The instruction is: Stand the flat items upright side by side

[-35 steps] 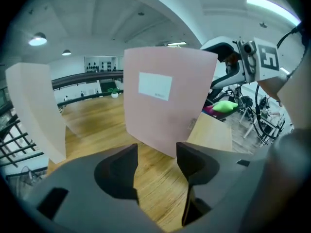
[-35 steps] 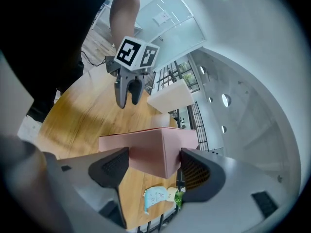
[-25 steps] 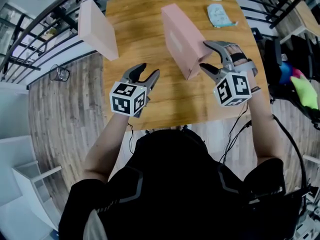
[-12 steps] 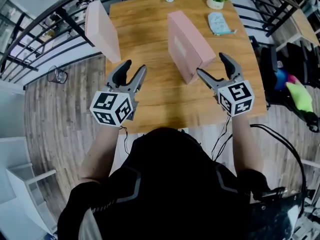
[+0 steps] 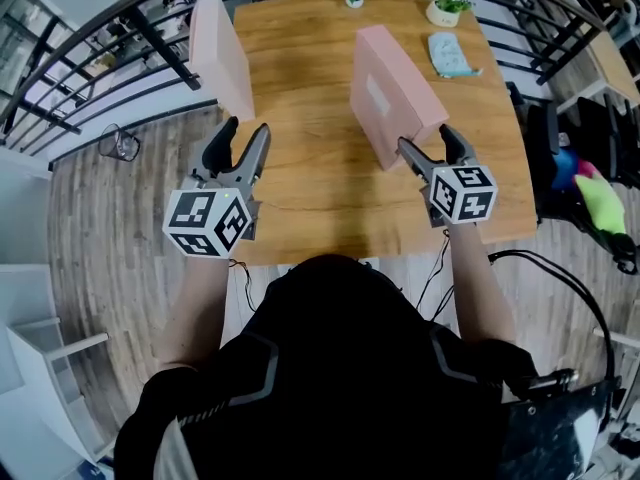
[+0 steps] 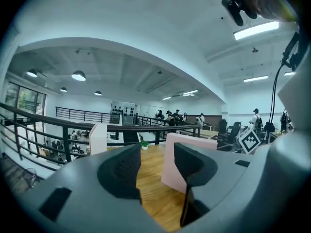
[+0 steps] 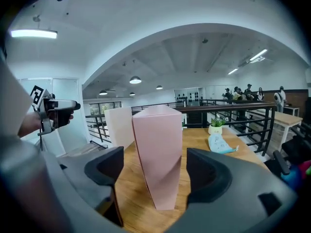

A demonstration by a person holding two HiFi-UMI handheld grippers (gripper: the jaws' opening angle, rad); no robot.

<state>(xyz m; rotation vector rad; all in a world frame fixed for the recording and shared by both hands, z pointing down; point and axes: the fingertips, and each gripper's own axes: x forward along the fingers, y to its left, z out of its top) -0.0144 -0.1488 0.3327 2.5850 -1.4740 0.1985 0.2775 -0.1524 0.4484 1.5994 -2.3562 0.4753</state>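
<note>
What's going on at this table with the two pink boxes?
A person holds a gripper in each hand over a wooden table. Two flat pink boxes stand upright on it, well apart: the left pink box at the table's edge, the middle pink box by the right gripper, whose jaws have just been opening, with the box just ahead between them, not pressed. The left gripper is open and empty.

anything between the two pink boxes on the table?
Nothing: bare wooden tabletop between the left pink box and the right pink box, clear in the head view.
</note>
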